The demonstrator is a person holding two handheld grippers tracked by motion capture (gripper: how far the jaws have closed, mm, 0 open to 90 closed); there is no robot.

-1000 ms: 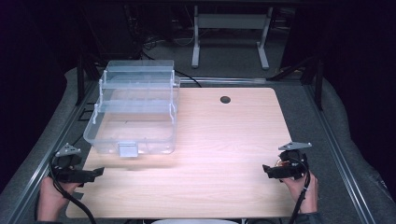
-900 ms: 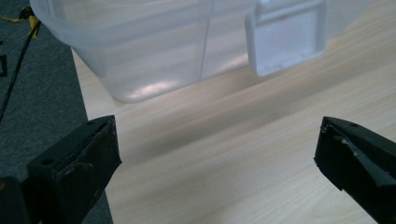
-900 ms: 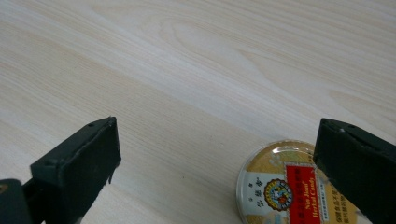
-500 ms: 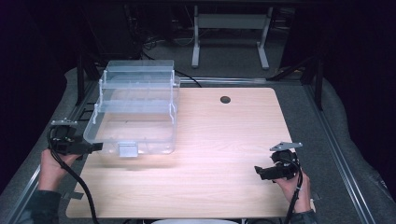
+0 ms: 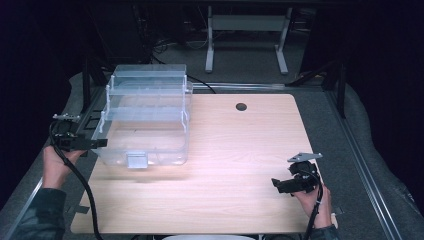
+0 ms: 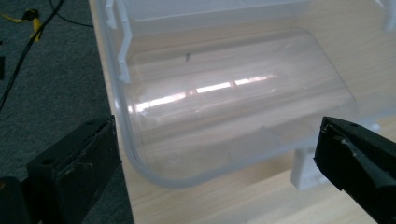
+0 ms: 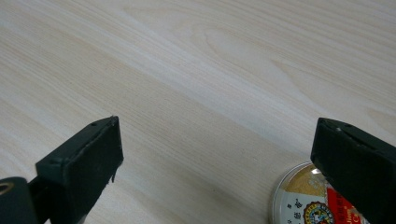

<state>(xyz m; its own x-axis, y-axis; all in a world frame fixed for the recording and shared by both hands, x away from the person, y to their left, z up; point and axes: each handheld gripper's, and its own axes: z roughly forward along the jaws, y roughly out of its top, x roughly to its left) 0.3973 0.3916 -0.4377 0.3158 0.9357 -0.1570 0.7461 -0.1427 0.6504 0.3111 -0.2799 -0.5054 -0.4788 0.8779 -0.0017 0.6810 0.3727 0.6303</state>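
Round lid: near edge of the right gripper view, printed red and gold, lettering too small to read.
Right gripper: near right, released, jaws wide over bare wood.
Left gripper: left edge, released, jaws spread at the box's near-left corner.
Clear plastic box: far left, tiered trays, white latch.
Table: pale wood, dark room beyond.

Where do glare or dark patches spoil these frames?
High view: the surroundings sink into black, and a bright wash lies on the table beside the clear plastic box. Left gripper view: streaks of white glare run across the box wall. Right gripper view: evenly lit, sharp wood grain.
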